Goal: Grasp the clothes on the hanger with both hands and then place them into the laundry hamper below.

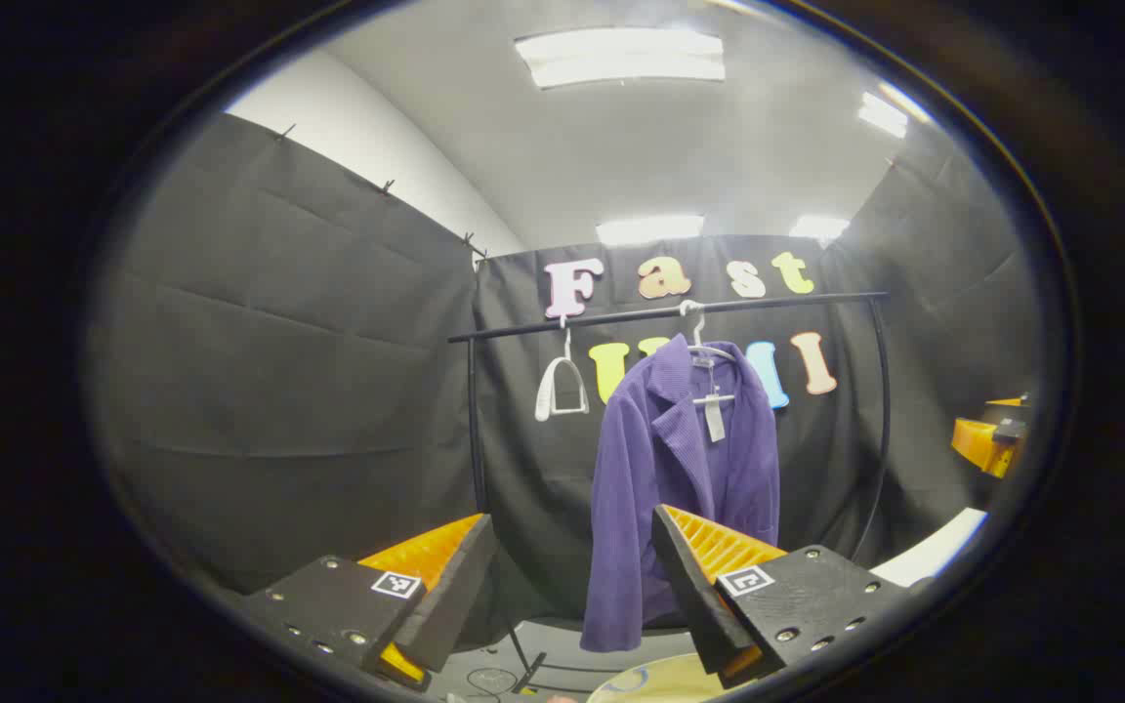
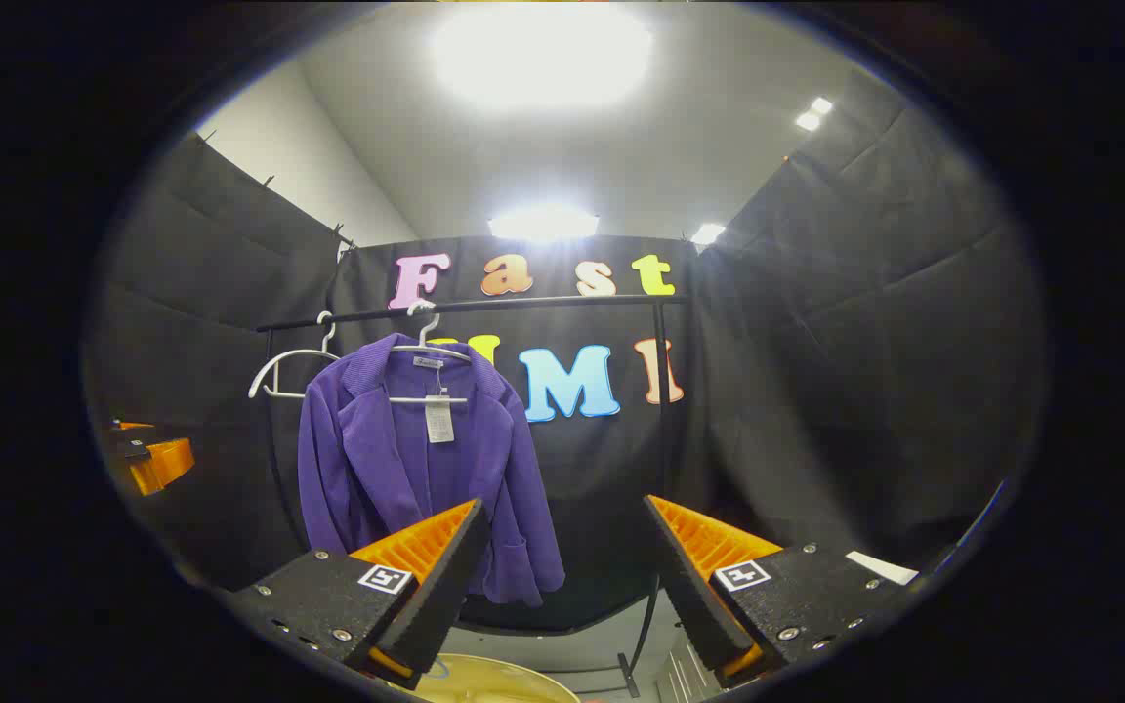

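A purple jacket (image 1: 680,478) (image 2: 416,469) hangs on a white hanger (image 1: 709,356) (image 2: 431,347) from a black rail (image 1: 665,312) (image 2: 475,308). In the left gripper view my left gripper (image 1: 572,547) stands open, well short of the jacket, which lies ahead and slightly right. My right gripper (image 2: 562,532) is open too in the right gripper view, with the jacket ahead on its left. A pale round hamper rim (image 1: 660,679) (image 2: 494,683) shows low between the fingers. The other gripper (image 1: 987,439) (image 2: 147,459) appears at the edge of each view.
An empty white hanger (image 1: 561,386) (image 2: 289,371) hangs on the rail left of the jacket. The rack's black uprights (image 1: 883,420) (image 2: 662,391) and foot bar (image 2: 636,654) stand near the hamper. Black cloth walls close the booth on all sides.
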A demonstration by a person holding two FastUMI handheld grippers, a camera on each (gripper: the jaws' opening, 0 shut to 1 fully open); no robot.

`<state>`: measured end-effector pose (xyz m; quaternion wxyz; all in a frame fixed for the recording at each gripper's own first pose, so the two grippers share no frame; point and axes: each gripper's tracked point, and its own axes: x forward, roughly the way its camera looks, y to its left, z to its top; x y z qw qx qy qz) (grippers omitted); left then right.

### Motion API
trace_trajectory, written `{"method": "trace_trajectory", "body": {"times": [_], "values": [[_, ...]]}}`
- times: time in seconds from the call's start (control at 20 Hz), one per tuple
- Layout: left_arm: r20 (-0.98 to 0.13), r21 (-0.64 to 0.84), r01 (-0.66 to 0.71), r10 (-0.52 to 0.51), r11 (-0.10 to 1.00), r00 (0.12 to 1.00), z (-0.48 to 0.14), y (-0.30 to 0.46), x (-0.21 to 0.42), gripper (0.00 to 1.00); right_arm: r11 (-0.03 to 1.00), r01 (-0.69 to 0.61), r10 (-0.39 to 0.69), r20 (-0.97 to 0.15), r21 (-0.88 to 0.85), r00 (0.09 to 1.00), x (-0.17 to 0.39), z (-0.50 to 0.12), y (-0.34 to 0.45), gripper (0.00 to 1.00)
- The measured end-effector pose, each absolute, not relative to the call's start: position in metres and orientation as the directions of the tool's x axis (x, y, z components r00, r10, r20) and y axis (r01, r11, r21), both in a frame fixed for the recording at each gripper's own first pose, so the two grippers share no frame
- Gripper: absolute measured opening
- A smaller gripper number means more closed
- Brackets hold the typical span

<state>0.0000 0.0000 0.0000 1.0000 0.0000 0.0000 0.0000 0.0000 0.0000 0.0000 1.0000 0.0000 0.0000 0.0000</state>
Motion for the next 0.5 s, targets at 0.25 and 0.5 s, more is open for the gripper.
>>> {"method": "trace_trajectory", "body": {"times": [0.25,0.5], "values": [[0.006,0.004,-0.006,0.006,1.0,1.0,0.002,-0.004,-0.004,0.94,1.0,0.003,-0.003,-0.001,0.004,1.0,0.002,-0.003,-0.001,0.96],[-0.007,-0.007,-0.004,0.004,1.0,1.0,-0.006,-0.011,-0.003,0.93,1.0,0.013,-0.013,-0.003,0.012,1.0,0.004,-0.004,-0.004,0.96]]}}
